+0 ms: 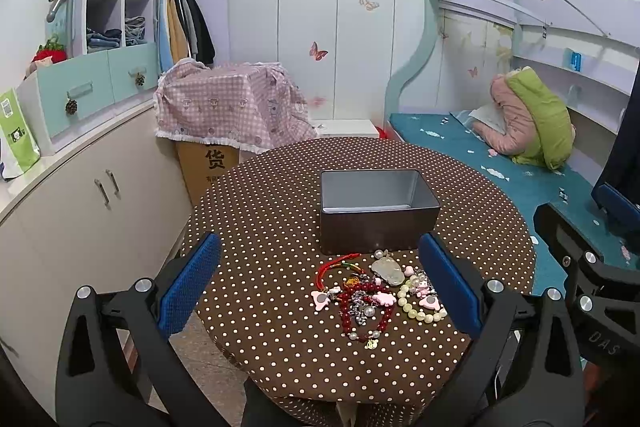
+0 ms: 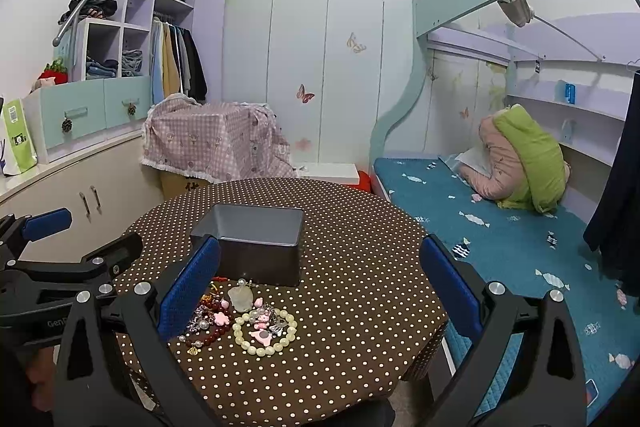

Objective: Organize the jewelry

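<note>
The left gripper (image 1: 320,283) hangs nearest, its blue fingers (image 1: 188,287) wide apart and holding nothing; the right gripper (image 2: 320,287) is spread just as wide and is also bare. Between them a heap of jewelry (image 1: 372,297) lies on the dotted surface (image 1: 280,195), just in front of the grey tin (image 1: 376,207), which looks empty. Nothing seems sorted yet; every piece remains to be moved

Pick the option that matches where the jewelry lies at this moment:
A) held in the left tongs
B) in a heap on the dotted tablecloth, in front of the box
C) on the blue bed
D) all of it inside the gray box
B: the jewelry heap lies on the dotted tablecloth just in front of the gray box, whose visible interior looks bare, and both tongs stand open holding nothing.
</note>
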Available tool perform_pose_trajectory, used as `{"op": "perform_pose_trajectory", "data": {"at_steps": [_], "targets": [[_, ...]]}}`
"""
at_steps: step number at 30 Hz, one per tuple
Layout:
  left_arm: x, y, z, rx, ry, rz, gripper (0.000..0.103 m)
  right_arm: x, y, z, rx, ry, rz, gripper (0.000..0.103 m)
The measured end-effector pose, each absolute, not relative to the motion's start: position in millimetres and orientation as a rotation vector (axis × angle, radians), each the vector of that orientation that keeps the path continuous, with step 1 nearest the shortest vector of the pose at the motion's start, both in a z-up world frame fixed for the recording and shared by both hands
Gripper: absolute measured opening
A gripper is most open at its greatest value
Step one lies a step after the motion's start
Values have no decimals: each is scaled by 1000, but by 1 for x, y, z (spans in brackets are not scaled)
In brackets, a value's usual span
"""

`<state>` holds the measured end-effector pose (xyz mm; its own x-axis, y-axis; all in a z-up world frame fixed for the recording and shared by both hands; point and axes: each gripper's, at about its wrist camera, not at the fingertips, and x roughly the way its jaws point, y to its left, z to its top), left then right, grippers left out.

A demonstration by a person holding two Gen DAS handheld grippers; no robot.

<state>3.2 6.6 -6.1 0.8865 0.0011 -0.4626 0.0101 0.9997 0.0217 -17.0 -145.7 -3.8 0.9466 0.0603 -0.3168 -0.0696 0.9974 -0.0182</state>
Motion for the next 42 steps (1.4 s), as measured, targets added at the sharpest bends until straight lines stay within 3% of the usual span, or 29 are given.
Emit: {"op": "perform_pose_trajectory", "data": {"at_steps": [42], "targets": [[7,13,-9,22,493,3,98,-17,-143,-3,-33,339,76,96]]}}
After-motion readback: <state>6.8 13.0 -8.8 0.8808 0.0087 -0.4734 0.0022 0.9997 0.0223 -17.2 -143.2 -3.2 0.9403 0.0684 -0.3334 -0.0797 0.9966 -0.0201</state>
